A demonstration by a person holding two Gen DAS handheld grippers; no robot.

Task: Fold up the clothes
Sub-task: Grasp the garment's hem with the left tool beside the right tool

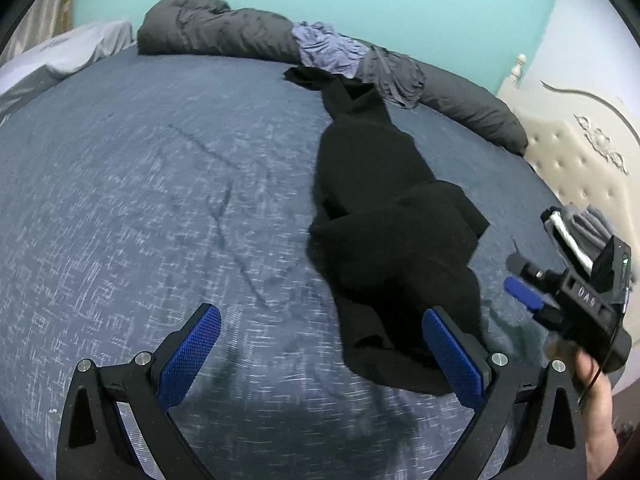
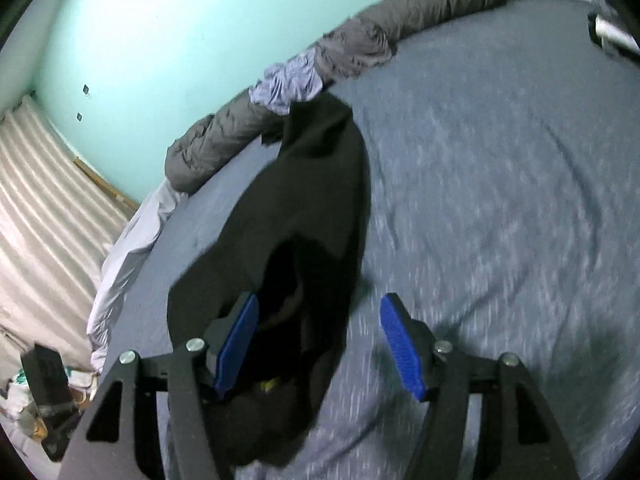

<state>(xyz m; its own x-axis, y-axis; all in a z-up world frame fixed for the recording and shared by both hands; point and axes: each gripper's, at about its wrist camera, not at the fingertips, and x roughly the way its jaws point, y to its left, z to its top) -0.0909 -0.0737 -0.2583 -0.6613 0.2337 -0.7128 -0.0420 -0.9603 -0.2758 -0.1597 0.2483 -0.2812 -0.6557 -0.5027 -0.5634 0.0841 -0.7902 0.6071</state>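
a long black knit garment (image 1: 384, 216) is lying rumpled on the blue-grey heathered bedspread (image 1: 160, 200), stretching from the near edge toward a rolled dark grey duvet (image 1: 224, 32) along the far side. the left gripper (image 1: 322, 352) is hovering with its blue-padded fingers (image 1: 188, 356) spread wide and released, the garment's near end lying by the right-hand pad. the right gripper (image 2: 320, 348) is standing open too, gripping nothing, its left pad over the garment's dark fold.
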